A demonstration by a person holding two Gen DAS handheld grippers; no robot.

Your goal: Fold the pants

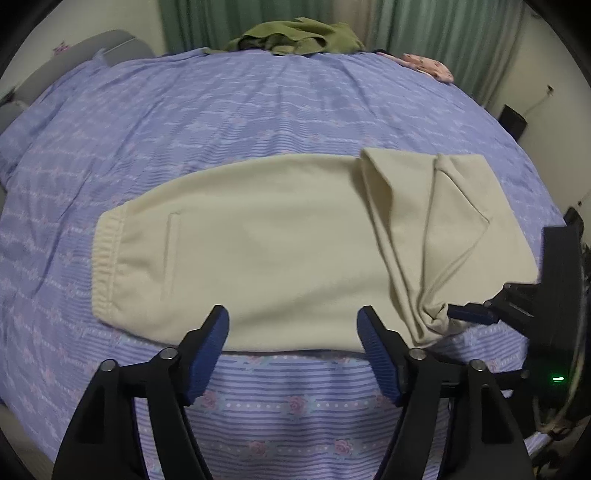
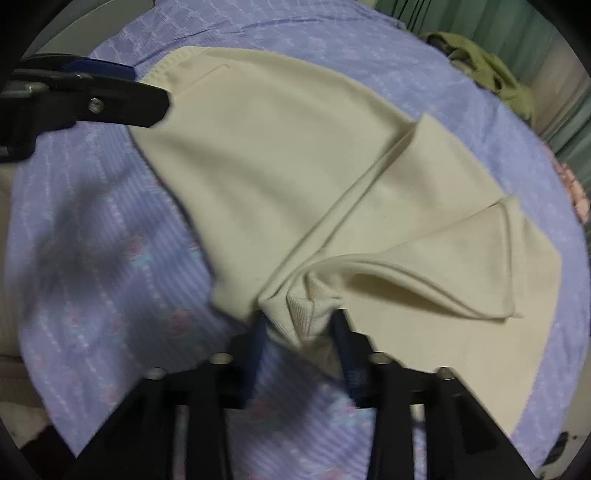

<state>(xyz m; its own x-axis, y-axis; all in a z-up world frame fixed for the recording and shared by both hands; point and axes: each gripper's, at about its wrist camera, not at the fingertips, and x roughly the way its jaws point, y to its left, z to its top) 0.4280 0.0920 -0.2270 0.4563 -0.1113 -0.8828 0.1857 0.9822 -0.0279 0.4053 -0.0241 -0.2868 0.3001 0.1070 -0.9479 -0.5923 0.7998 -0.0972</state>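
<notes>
Cream pants of a soft, fleecy knit lie flat across a bed covered in a lilac sheet with thin stripes and small pink roses. The ribbed elastic waistband sits at one end, gathered into fine ridges, with a straight stitched pocket line just beside it. At the other end the legs are doubled back in loose triangular flaps, their ribbed cuff bunched into a tight knot of creases. The right gripper, black with blue grooved pads, is clenched on that bunched cuff. The left gripper hangs released, jaws wide apart over the near edge of the pants. A crumpled olive garment and a pink floral cloth rest at the far edge of the bed, before green curtains
</notes>
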